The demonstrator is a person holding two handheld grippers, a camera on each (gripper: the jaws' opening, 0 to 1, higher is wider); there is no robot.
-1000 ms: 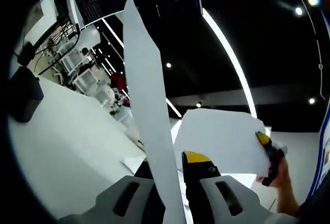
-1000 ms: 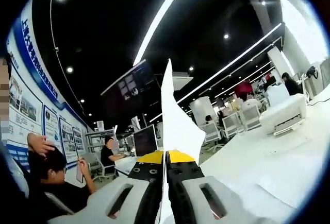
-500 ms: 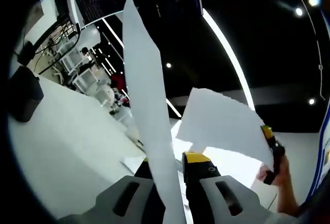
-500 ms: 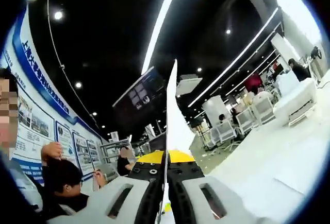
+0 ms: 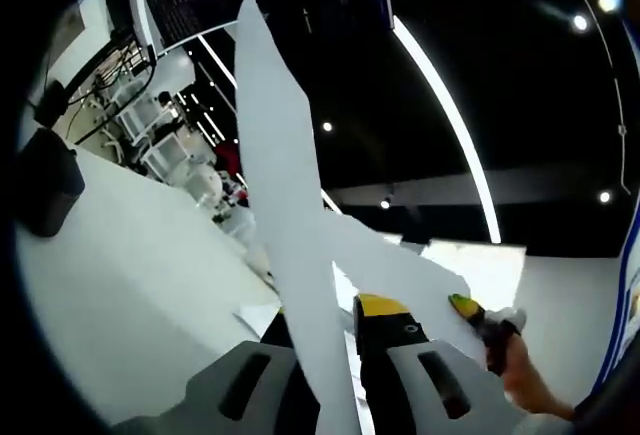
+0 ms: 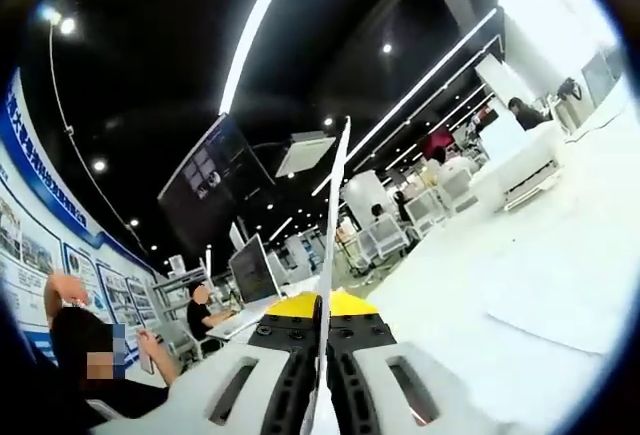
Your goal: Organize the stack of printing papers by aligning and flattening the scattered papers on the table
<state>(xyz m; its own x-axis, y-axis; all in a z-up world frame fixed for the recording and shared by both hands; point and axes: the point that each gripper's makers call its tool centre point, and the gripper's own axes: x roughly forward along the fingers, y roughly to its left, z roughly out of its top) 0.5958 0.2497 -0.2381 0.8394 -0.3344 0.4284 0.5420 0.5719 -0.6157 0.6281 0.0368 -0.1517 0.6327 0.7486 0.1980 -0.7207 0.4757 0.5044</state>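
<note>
In the left gripper view my left gripper (image 5: 335,317) is shut on a white sheet of paper (image 5: 275,155) that rises edge-on between its yellow-tipped jaws. To the right, the right gripper (image 5: 478,317), held in a hand, grips a second white sheet (image 5: 400,270) that slants low across the frame. In the right gripper view my right gripper (image 6: 321,307) is shut on that sheet (image 6: 333,215), which shows as a thin vertical edge. The white table (image 5: 130,285) lies below both.
A dark box-like object (image 5: 45,185) stands on the table at the left in the left gripper view. Another sheet (image 6: 560,295) lies flat on the table at the right in the right gripper view. People sit at desks (image 6: 210,315) in the background.
The right gripper has dropped and tilted its sheet, which now lies lower and flatter in the left gripper view. The left gripper and its sheet have held still.
</note>
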